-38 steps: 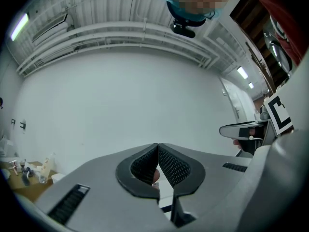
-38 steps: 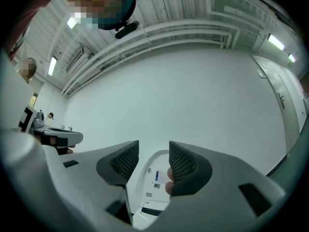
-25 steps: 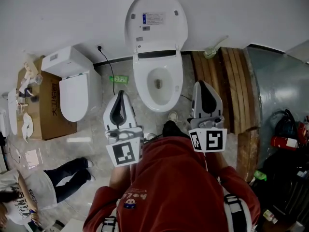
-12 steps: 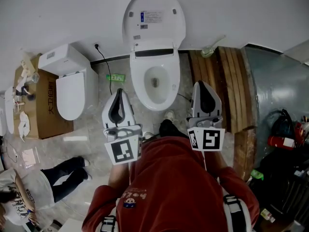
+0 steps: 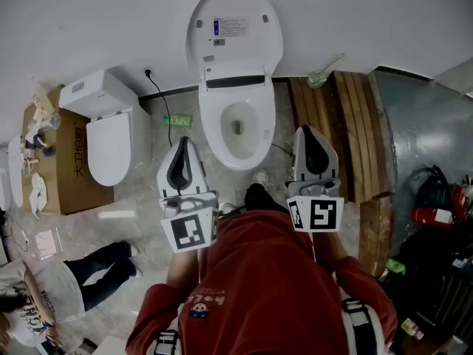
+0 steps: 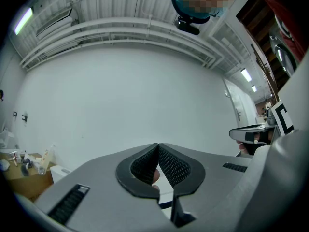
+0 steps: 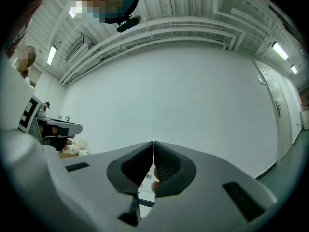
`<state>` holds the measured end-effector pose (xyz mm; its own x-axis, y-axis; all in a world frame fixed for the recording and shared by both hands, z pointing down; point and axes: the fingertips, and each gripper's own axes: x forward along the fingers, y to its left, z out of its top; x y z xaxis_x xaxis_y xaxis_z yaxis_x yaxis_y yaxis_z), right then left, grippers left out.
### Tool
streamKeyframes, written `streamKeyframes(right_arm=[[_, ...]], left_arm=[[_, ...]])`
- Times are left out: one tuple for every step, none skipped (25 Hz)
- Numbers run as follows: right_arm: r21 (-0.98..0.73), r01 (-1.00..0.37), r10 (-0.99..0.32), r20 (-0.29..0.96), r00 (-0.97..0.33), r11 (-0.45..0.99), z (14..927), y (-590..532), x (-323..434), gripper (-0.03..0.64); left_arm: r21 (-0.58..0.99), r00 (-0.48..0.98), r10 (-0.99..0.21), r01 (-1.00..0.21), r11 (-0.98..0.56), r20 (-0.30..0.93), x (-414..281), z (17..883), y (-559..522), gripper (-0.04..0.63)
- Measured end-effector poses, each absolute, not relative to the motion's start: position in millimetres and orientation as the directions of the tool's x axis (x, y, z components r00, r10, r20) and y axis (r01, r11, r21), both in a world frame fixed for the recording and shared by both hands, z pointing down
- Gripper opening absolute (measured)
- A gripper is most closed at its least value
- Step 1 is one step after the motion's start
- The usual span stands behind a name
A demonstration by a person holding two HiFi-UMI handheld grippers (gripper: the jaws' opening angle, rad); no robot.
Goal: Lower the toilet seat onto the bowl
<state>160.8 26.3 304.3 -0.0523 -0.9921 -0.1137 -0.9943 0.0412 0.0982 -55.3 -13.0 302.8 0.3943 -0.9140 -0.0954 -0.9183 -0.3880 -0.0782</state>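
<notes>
The white toilet bowl (image 5: 238,128) stands against the far wall in the head view. Its seat and lid (image 5: 235,29) are raised together against the wall, with a printed label on the underside. My left gripper (image 5: 185,142) hangs shut to the lower left of the bowl, apart from it. My right gripper (image 5: 310,129) is shut too, to the bowl's right at about the same height. In the left gripper view the left gripper (image 6: 158,147) has its jaws pressed together with nothing held. The right gripper (image 7: 153,144) looks the same in its own view, facing the bare white wall.
A second white toilet (image 5: 111,135) and a cardboard box (image 5: 68,161) stand at the left. Wooden planks (image 5: 362,135) lie to the right of the bowl. A person (image 5: 89,272) sits at the lower left. A black cable (image 5: 167,103) runs down the wall beside the bowl.
The head view has shifted slightly, so the toilet sits a little higher and further left. Both grippers have stayed shut in nearly the same place.
</notes>
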Motion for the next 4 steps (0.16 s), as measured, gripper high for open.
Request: streamKeyframes(right_arm=[[0.101,-0.994,-0.992,-0.112,-0.053,0.042,304.6,26.6,160.3,0.017],[0.103,-0.994,-0.992,-0.111,-0.054,0.042,304.9,26.8,159.8,0.017],[0.106,-0.993,-0.992,-0.110,-0.055,0.043,305.0,27.1,159.3,0.017],[0.108,-0.993,-0.992,-0.109,-0.055,0.044,305.2,27.3,158.8,0.017]], left_arm=[[-0.080,0.394,-0.915,-0.919,-0.387,-0.092,-55.4,303.5,-12.9,0.012],[-0.080,0.393,-0.915,-0.919,-0.387,-0.089,-55.2,304.0,-12.7,0.012],[-0.077,0.392,-0.916,-0.919,-0.386,-0.088,-54.9,304.3,-12.4,0.012],[-0.073,0.391,-0.916,-0.920,-0.386,-0.086,-54.6,304.5,-12.2,0.012]])
